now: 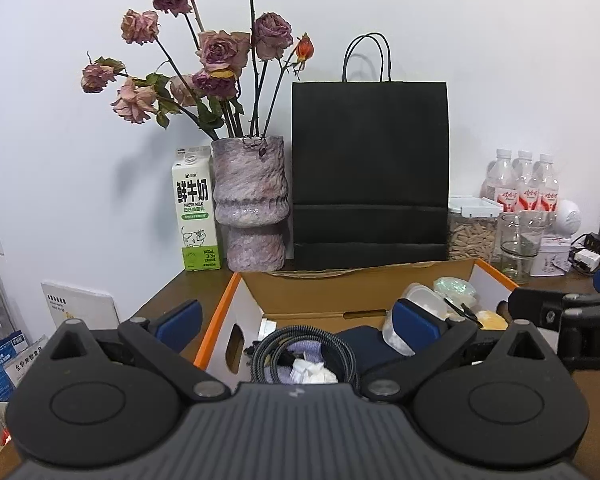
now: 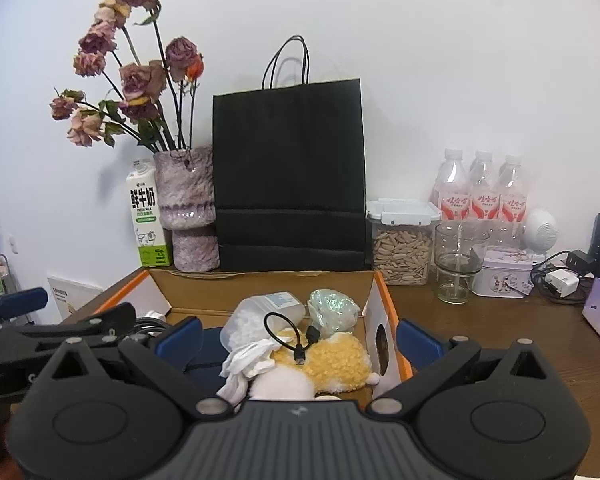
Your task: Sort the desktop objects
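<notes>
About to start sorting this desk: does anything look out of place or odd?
Mostly the cardboard box: a short black cable lies loose across a yellow plush toy, beside crumpled white tissue and a tipped plastic container. The roses are wilted.

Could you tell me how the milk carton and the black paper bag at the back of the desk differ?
The milk carton is white and green with print; the black paper bag is plain. The carton is narrow and short, the bag wide and taller. The bag has handles, the carton a cap. Both stand upright against the wall.
</notes>
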